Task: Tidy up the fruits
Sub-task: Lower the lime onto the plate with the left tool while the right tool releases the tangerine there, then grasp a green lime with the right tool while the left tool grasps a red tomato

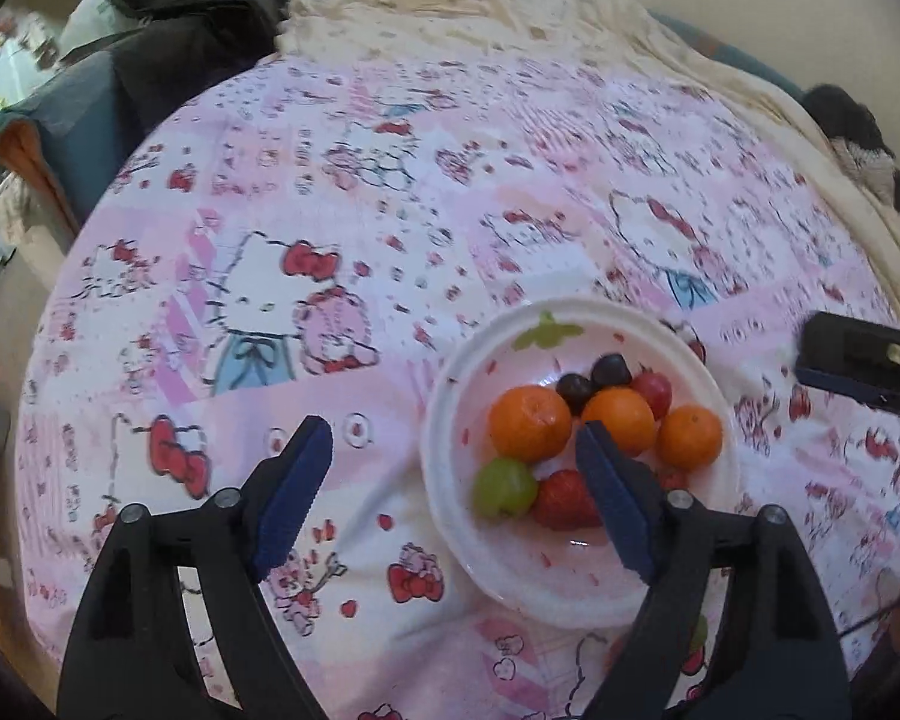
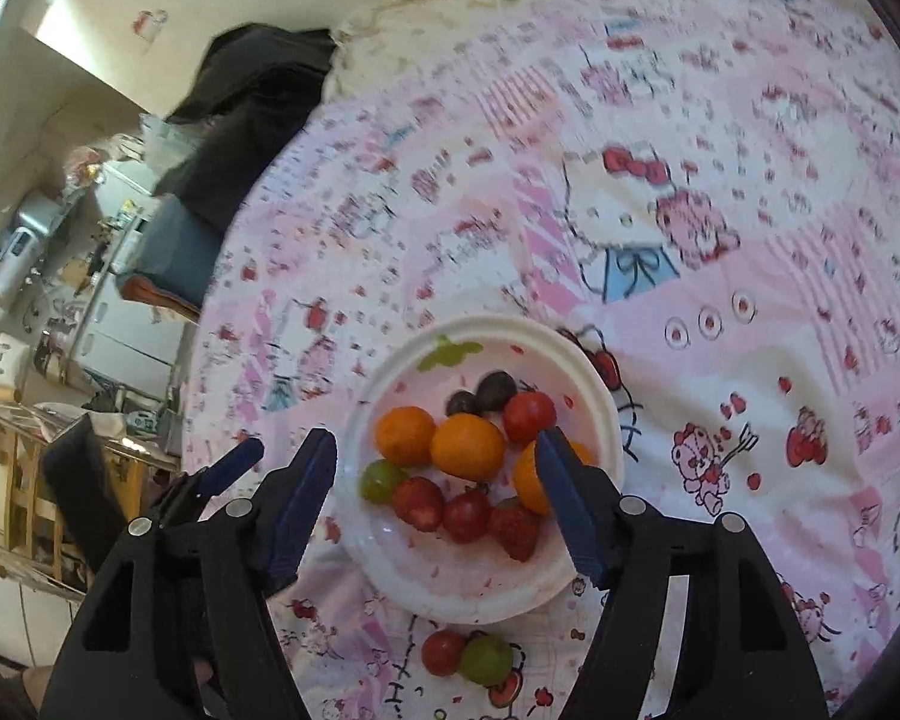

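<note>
Left wrist view: left tongs (image 1: 453, 456) apart, empty, above the bowl (image 1: 444, 420) of oranges (image 1: 529, 423), grapes and strawberries. Right wrist view: right tongs (image 2: 435, 465) apart over the bowl; red grape (image 2: 443, 652) and green grape (image 2: 485, 659) lie on the bedspread (image 2: 720, 240) just beside its near rim — likely next pickup.

left gripper (image 1: 455, 438) and right gripper (image 2: 437, 450) spread wide.

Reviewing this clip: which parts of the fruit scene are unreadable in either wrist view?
- Left wrist: the loose red and green fruits below the white patterned bowl are mostly hidden by the left gripper finger.
- Right wrist: the right gripper finger covers part of the rightmost orange tangerine.
- Both: the pink cartoon bedsheet print is blurred.
</note>
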